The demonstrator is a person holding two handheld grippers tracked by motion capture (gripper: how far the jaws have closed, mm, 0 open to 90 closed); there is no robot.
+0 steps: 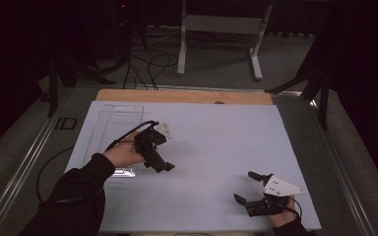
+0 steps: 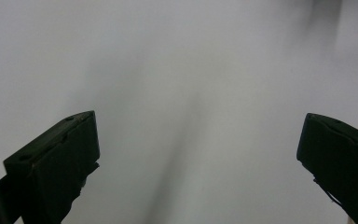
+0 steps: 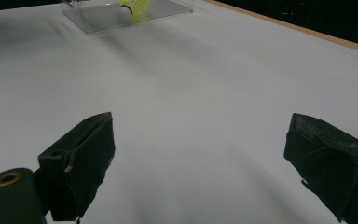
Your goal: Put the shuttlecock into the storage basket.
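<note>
Both hand-held grippers, left [image 1: 163, 166] and right [image 1: 246, 187], spread over bare white sheet [image 1: 216, 142].

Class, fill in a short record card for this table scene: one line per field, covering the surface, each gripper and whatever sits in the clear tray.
Surface: white rectangular sheet over a wooden tabletop
Left gripper: jaws wide apart, nothing between them, held above the sheet beside the tray
Right gripper: jaws wide apart, nothing between them, low near the sheet's near right corner
Container: clear plastic rectangular tray at the sheet's left side
Contents: yellow shuttlecock with a white tip lying in the tray
</note>
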